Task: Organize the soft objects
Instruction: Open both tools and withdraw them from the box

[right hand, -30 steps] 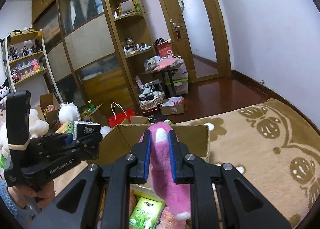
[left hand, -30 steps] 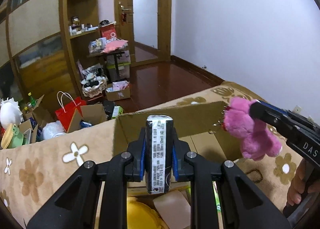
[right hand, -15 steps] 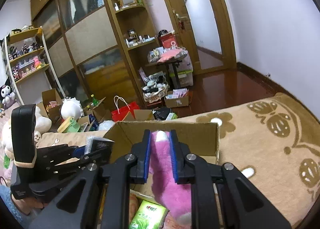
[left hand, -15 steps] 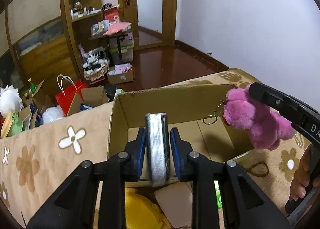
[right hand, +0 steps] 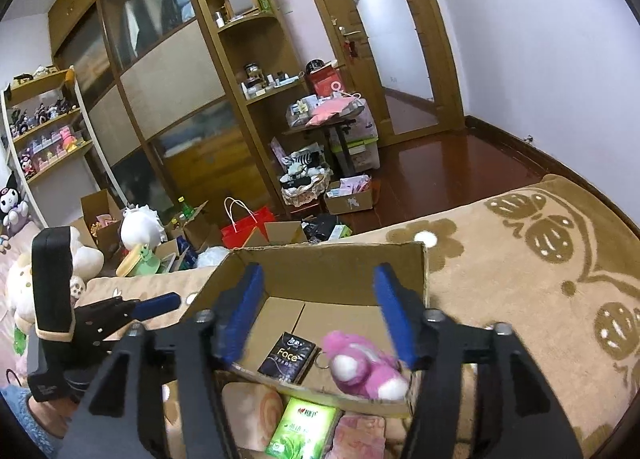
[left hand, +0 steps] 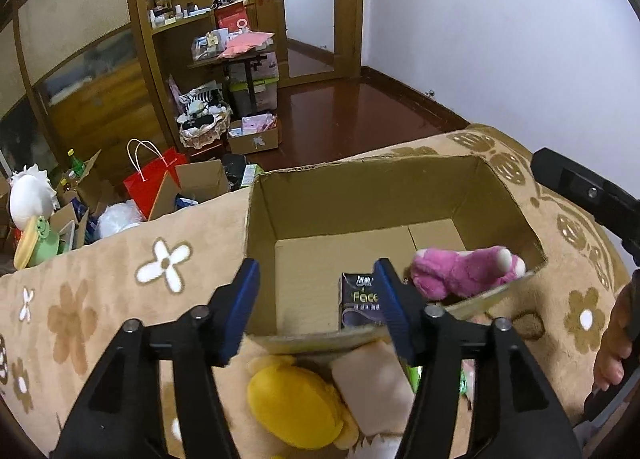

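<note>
Cardboard box [left hand: 304,199] on the bed now holds the dark tissue pack [right hand: 287,355] and pink plush [right hand: 362,367], we have just spread both jaws empty, while yellow plush [left hand: 294,399] and green pack [right hand: 302,427] wait outside.

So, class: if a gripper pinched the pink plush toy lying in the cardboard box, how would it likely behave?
The pink plush toy looks furry and stuffed, so it would probably squash between the pads and flop. It seems light for its size. The keyring beside it appears attached and might dangle or snag. It lies against the cardboard box wall, so it seems unlikely to roll.
</note>
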The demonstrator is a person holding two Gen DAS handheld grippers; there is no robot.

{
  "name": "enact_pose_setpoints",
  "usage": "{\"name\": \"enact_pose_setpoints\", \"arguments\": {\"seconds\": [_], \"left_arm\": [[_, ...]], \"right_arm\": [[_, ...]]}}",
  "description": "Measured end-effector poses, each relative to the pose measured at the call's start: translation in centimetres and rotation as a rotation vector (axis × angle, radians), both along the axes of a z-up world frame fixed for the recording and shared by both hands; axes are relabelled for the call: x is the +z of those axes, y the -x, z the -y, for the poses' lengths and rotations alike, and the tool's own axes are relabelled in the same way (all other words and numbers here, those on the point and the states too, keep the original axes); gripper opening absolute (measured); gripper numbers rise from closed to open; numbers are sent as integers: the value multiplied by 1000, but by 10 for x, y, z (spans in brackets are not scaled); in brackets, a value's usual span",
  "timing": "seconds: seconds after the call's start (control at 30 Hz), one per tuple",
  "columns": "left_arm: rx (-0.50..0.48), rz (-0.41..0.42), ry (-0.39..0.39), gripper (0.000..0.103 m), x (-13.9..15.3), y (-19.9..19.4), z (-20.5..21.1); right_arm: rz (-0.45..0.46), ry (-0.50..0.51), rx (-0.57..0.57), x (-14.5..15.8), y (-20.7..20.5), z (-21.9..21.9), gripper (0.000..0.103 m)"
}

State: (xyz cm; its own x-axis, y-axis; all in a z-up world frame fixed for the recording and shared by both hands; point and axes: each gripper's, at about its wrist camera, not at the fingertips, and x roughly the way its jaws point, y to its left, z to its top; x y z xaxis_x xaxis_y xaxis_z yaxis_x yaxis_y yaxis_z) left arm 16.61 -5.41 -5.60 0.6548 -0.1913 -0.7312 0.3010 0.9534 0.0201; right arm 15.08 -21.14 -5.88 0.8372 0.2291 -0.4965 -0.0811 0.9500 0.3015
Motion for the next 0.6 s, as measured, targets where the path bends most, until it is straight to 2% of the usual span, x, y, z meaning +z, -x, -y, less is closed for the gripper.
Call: {"name": "enact_pose_setpoints", "arguments": {"seconds": [0.03,0.1,0.2,0.33,0.4,0.6], "left_arm": [[5,3,-8,71,3,4,-2],[17,18,-15,76,11,12,-5],[29,19,-20,85,21,22,-12],[41,42,-55,95,36,40,-19],[52,47,-81,97,44,50,-22],[67,18,-64,99,58,72,-38]], "right_arm": [[-1,4,-8,2,3,1,83],[-5,15,-13,5,10,0,94],[-3,35,-16,12,24,-3,103],[-18,52,-18,18,41,-5,103],[-25,67,-22,21,52,-8,103],[-24,94,-20,29,76,-15,103]]}}
